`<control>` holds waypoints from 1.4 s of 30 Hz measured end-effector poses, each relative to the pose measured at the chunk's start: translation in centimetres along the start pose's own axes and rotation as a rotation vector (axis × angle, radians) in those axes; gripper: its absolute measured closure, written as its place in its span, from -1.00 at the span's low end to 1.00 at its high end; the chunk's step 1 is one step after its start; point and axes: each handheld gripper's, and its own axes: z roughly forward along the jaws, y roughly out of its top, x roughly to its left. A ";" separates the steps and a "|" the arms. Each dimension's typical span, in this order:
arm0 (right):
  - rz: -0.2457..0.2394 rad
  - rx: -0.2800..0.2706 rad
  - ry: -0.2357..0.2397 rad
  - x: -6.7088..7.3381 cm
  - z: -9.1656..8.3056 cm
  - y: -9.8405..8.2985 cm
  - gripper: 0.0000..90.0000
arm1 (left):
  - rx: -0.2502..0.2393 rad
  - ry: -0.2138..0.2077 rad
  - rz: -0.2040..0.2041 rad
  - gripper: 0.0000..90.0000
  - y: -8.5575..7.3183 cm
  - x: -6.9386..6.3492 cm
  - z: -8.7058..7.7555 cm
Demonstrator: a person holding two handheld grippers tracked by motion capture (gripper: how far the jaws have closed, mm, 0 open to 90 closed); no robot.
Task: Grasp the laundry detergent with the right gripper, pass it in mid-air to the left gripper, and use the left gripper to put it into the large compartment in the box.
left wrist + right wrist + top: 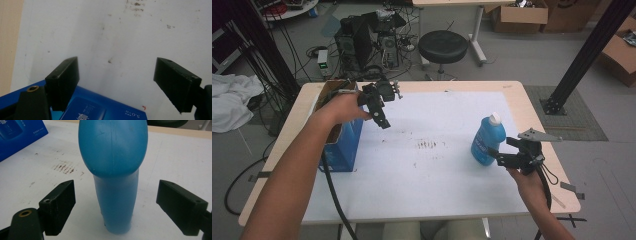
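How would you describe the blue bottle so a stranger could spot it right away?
Start at the white sheet covering the table, then look to its right side, just ahead of the right gripper. The blue bottle stands upright there, rounded plastic with a white cap, unlike the square blue box at the left edge.

The left gripper (116, 85) is pointing down at a stained white sheet (112, 37), jaws standing wide apart with nothing between them. A blue box (100, 110) is lying beneath the left-hand jaw.
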 end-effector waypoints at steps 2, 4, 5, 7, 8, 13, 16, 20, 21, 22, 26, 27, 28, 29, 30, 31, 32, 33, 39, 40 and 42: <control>-0.006 -0.016 -0.004 0.1 0.1 -0.2 -0.66 | 0.000 0.001 0.002 -0.53 0.0 0.0 0.0; -0.006 -0.022 -0.005 0.2 0.2 -0.3 -0.66 | -0.001 0.000 0.000 -0.53 0.0 0.0 0.1; -0.008 -0.027 -0.007 0.2 0.3 -0.3 -0.66 | 0.000 -0.001 0.000 -0.53 0.0 0.1 0.1; -0.009 -0.039 -0.008 0.3 0.5 -0.4 -0.66 | 0.000 -0.002 -0.001 -0.53 0.0 0.1 0.1; -0.007 -0.047 -0.012 0.3 0.6 -0.4 -0.66 | 0.001 -0.002 0.000 -0.53 0.0 0.1 0.1; -0.009 -0.061 -0.011 0.4 1.3 -0.5 -0.66 | -0.004 -0.002 -0.002 -0.53 -0.1 0.1 0.1; -0.015 -0.082 -0.017 0.5 1.7 -0.6 -0.66 | -0.001 -0.001 -0.004 -0.53 -0.2 0.2 0.1; -0.011 -0.096 -0.020 0.5 2.3 -0.9 -0.66 | -0.001 -0.003 -0.005 -0.53 -0.3 0.2 0.1; -0.010 -0.099 -0.021 0.5 2.4 -0.9 -0.66 | -0.002 -0.003 -0.006 -0.53 -0.3 0.2 0.1; -0.007 -0.101 -0.022 0.5 2.5 -1.0 -0.66 | -0.002 -0.001 -0.006 -0.53 -0.3 0.2 0.1; -0.002 -0.105 -0.027 0.3 2.9 -1.2 -0.66 | -0.002 -0.002 -0.007 -0.53 -0.5 0.2 0.1; -0.001 -0.109 -0.029 0.3 3.0 -1.2 -0.66 | -0.001 -0.001 -0.008 -0.53 -0.5 0.2 0.1; -0.002 -0.113 -0.031 0.3 3.0 -1.2 -0.66 | -0.002 -0.001 -0.010 -0.53 -0.5 0.2 0.1; -0.004 -0.120 -0.037 0.3 3.1 -1.2 -0.66 | -0.001 -0.001 -0.009 -0.53 -0.5 0.3 0.1; -0.002 -0.123 -0.039 0.2 3.2 -1.2 -0.66 | -0.003 -0.001 -0.010 -0.53 -0.5 0.3 0.1; 0.002 -0.125 -0.038 0.2 3.3 -1.2 -0.66 | 0.000 -0.002 -0.010 -0.53 -0.5 0.3 0.1; 0.002 -0.128 -0.038 0.2 3.4 -1.2 -0.66 | -0.003 -0.001 -0.010 -0.53 -0.5 0.2 0.1; -0.001 -0.132 -0.039 0.3 3.5 -1.2 -0.66 | -0.004 -0.001 -0.010 -0.53 -0.5 0.2 0.1; 0.001 -0.134 -0.048 0.5 4.2 -1.2 -0.66 | -0.001 -0.003 -0.007 -0.53 -0.5 0.2 0.1; 0.001 -0.138 -0.052 0.6 4.3 -1.2 -0.66 | -0.001 -0.003 -0.008 -0.53 -0.5 0.2 0.1; 0.001 -0.141 -0.054 0.6 4.4 -1.2 -0.66 | 0.000 -0.002 -0.008 -0.53 -0.5 0.3 0.1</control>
